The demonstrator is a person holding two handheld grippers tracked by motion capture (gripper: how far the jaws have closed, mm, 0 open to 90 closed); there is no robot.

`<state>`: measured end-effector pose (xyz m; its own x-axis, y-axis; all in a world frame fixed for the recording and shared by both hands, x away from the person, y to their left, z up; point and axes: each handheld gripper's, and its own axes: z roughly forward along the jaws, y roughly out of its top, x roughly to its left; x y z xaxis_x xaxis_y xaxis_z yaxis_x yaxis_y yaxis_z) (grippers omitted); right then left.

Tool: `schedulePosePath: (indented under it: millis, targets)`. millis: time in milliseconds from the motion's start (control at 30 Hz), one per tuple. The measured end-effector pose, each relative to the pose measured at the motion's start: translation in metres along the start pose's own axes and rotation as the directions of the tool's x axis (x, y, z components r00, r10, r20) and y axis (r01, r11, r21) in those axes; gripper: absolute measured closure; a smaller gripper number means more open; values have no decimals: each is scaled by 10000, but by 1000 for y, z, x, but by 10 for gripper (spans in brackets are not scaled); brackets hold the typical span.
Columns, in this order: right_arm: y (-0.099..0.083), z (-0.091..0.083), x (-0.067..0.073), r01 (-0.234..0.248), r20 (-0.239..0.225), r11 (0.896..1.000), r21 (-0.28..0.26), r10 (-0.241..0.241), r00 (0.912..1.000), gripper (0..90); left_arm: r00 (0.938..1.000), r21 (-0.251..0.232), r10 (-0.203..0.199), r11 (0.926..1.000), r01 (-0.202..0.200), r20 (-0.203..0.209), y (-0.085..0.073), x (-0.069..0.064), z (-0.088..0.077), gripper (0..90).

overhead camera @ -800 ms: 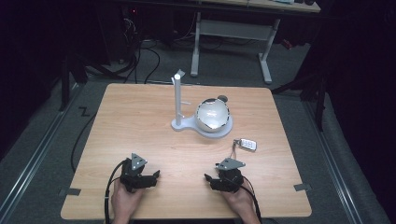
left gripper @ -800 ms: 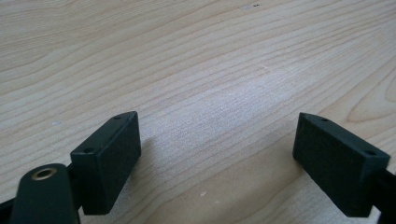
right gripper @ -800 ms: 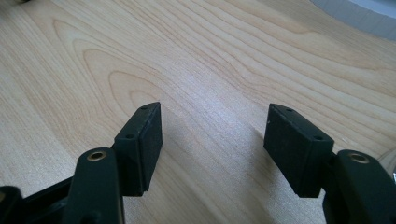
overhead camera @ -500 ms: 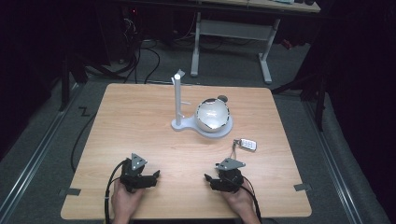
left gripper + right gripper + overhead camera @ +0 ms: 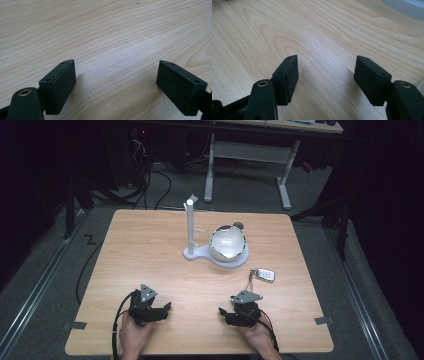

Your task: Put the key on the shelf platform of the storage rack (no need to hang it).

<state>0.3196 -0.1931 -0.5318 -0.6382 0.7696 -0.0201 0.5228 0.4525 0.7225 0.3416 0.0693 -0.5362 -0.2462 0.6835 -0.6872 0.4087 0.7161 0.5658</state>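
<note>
Hand-held gripper on the left [image 5: 159, 311] rests low on the pale wooden tabletop [image 5: 150, 255] near the front edge, released, its two black jaws spread wide over bare wood grain in the left gripper view, nothing between them. Further along and toward the far side, a white stand with a tall thin post [image 5: 191, 227] shares its flat base with a shiny silver bowl [image 5: 227, 242]. Right of that, the right hand-held gripper [image 5: 227, 314] sits near the front edge too, jaws likewise released and holding nothing. Nearest to it lies a small silver key fob on a ring [image 5: 262, 274], ahead of this gripper and slightly to its right, long axis running roughly left to right. Judging by position, the right hand is clearly the nearer one for reaching it.
</note>
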Motion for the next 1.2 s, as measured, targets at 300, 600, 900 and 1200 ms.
schedulePosePath:
  millis: [300, 600, 900, 1200]
  targets:
    - [0, 0, 0, -3, 26, 10000, -16, 3, 10000, 367, 10000, 9, 10, 10000, -10, 28, 0, 0, 0, 166]
    - [-2, -2, -4, -181, 200, 9998, 1, 181, 9996, 386, 10000, 3, 44, 10000, -44, 28, 0, 0, 0, 165]
    - [-4, -18, -5, -37, 318, 9999, -135, 42, 9995, 420, 10000, 19, -41, 10000, 41, -14, 0, 0, 0, 162]
    - [-4, -34, -21, -554, 502, 9969, -564, 583, 9970, 433, 10000, 199, 59, 9998, -61, 63, -1, -1, 1, 135]
